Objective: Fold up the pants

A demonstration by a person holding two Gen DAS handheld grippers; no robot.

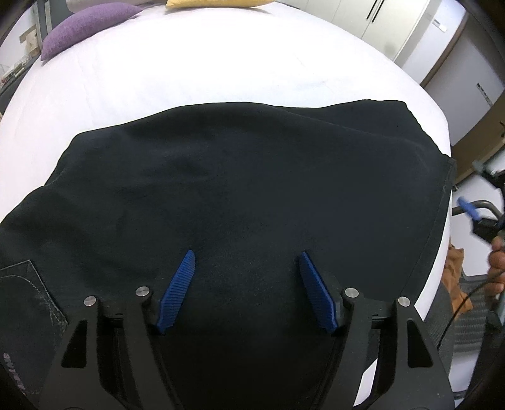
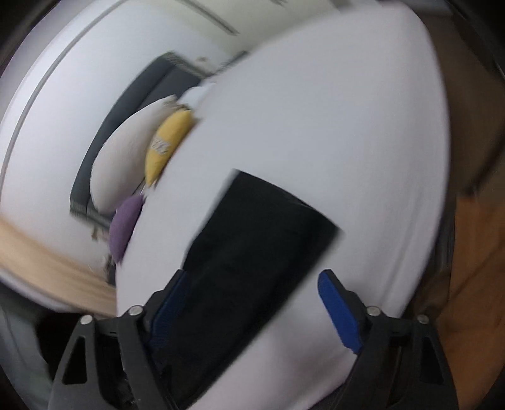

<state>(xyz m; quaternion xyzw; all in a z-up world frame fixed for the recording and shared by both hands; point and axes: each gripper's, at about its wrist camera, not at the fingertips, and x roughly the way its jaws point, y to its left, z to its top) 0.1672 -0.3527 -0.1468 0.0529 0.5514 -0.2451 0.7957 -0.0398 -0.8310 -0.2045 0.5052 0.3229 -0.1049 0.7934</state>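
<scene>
Black pants (image 1: 240,189) are lying flat on the white bed (image 1: 189,72), near its front edge, long axis running left-right across the left wrist view. A stitched pocket (image 1: 28,284) is showing at the far left, so the waist end is likely that side; the straight hemmed edge (image 1: 448,189) is sitting at the right, close to the bed's corner.

L gripper (image 1: 246,261) is hovering right over the cloth's mid-section, pointing steeply down. Its blue pads (image 1: 178,290) are standing apart w/ fabric below them but nothing pinched; whether the tips are brushing the cloth, can't tell.

R gripper (image 2: 252,277) is coming in from the hem side; its view is motion-blurred. Pants (image 2: 258,239) are lying straight ahead of its fingers, running away from it lengthwise. Jaws are spread wide, one pad over dark cloth, the other over bare sheet, clamping nothing. In the left view the R gripper (image 1: 470,211) is sitting off the bed's right edge, w/ the person's hand (image 1: 497,265) behind it.

Judgement: R is nearer the hem, so it looks best placed to pick that edge up; L is better placed to pin the middle as the fold line. Purple (image 1: 85,28) and yellow cushions (image 1: 214,3) are lying well apart at the far end.
</scene>
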